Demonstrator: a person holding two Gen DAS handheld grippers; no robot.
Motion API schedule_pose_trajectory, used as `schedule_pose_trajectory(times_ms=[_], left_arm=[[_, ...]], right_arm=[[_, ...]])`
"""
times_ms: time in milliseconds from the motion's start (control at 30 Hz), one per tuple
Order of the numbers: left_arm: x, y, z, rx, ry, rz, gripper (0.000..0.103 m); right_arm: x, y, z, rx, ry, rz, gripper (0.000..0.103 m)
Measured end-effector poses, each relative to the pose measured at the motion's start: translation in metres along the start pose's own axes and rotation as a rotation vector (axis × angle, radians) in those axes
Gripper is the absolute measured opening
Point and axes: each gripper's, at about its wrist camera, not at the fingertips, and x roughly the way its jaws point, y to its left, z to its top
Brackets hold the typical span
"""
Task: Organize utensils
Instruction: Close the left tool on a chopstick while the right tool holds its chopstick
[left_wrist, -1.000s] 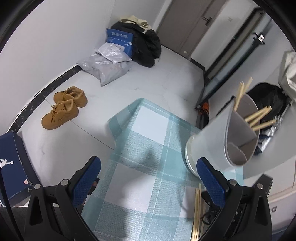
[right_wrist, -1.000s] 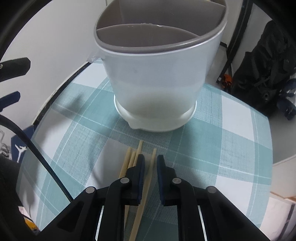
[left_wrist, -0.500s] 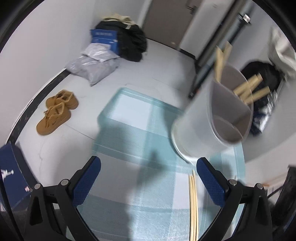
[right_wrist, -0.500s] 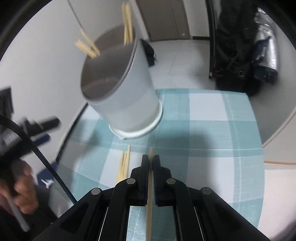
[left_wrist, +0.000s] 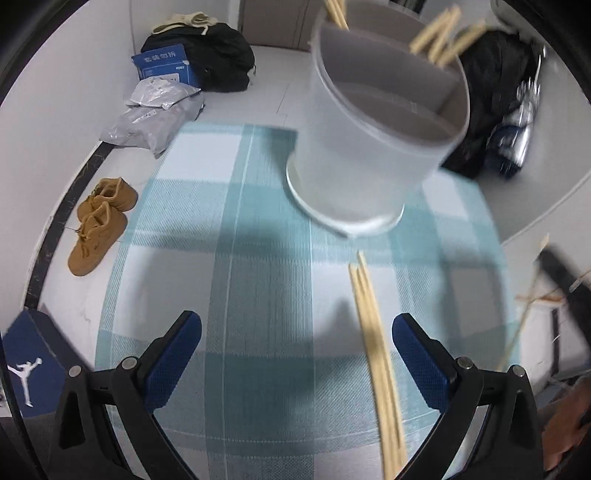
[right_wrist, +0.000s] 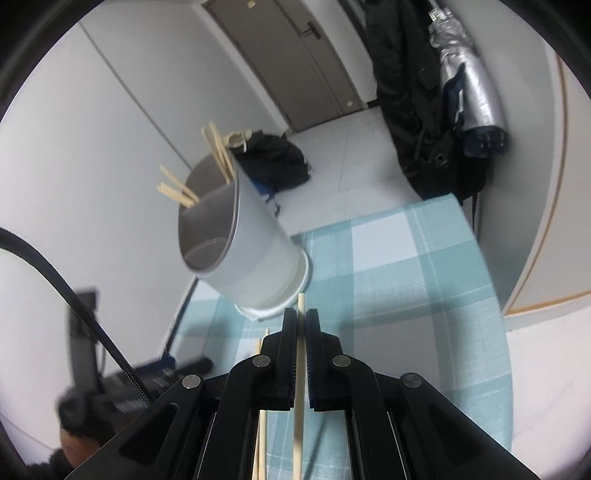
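Now, in the left wrist view, the white utensil holder (left_wrist: 373, 147) fills more of the frame than a second ago and sits nearer the centre, so this hand has swung in toward it. The left claw (left_wrist: 295, 354) stands wide with nothing between its blue pads (left_wrist: 177, 354). Three loose chopsticks (left_wrist: 373, 339) lie together on the checked cloth (left_wrist: 229, 258) covering the bench, just in front of the holder and close to the right-hand pad. Inside the holder, one group of chopsticks leans at the far rim and another, blurred, at the right; I count about two and about three, though blur makes that uncertain. On the floor beyond are two tan shoes (left_wrist: 98, 225).

Next, in the right wrist view, the right claw (right_wrist: 301, 332) is clamped on one chopstick (right_wrist: 300, 369), which has come up off the cloth since a second ago, when the pads merely straddled it. The holder (right_wrist: 243, 236) now appears below and ahead, its mouth open to the camera, with two chopstick groups inside: about three at the back and about three at the left. Two chopsticks are partly visible on the cloth under the claw.

That suggests one more piece is on its way to the holder, with three left to collect.
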Motion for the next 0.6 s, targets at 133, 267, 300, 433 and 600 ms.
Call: schedule_pose_trajectory(times_ms=[133, 267, 300, 433, 600], left_arm=[[0.009, -0.011, -0.009, 0.065, 0.027, 0.06, 0.101], [0.015, -0.014, -0.011, 0.084, 0.058, 0.123, 0.101], [0.017, -0.013, -0.012, 0.081, 0.068, 0.133, 0.101], [0.022, -0.014, -0.009, 0.086, 0.079, 0.167, 0.101], [0.024, -0.017, -0.006, 0.104, 0.083, 0.18, 0.101]], right_arm=[[-0.012, -0.007, 0.004, 0.004, -0.045, 0.003, 0.004], [-0.018, -0.014, 0.004, 0.012, -0.058, 0.011, 0.004], [-0.019, -0.015, 0.004, 0.013, -0.062, 0.013, 0.004], [-0.025, -0.019, 0.004, 0.007, -0.071, 0.017, 0.004], [-0.031, -0.025, 0.004, 0.017, -0.086, 0.011, 0.004]])
